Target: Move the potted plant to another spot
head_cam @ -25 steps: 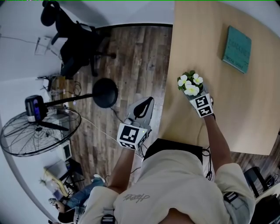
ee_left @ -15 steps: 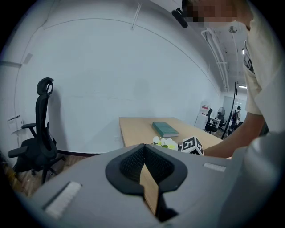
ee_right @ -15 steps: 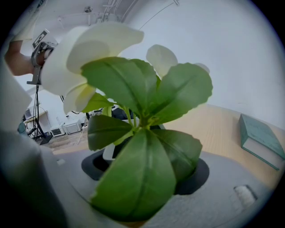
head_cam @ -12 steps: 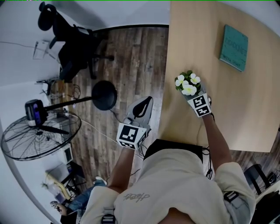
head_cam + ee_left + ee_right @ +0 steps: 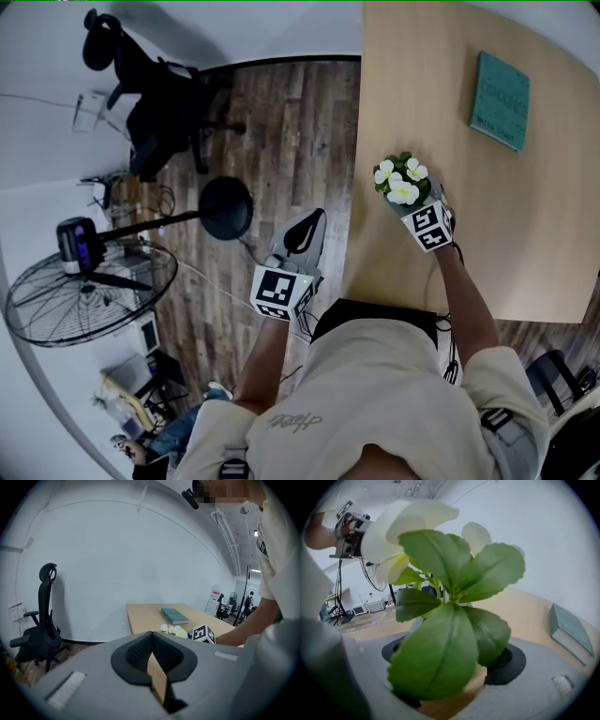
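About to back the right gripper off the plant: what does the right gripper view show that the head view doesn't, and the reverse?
Only the right gripper view: the right gripper, its jaws standing apart on either side of the potted plant, having just been opening; leaves hide the pot. Only the head view: that gripper's marker cube, and the plant's place from above, near the left edge of the table, with the teal book toward the far right. Both: the white flowers, the book, the table.

In the right gripper view the leaves of the potted plant (image 5: 440,663) cover nearly all of its pot, the head view crops the table (image 5: 422,272) at its top edge, and the cover print on the book (image 5: 499,101) is too small to read.
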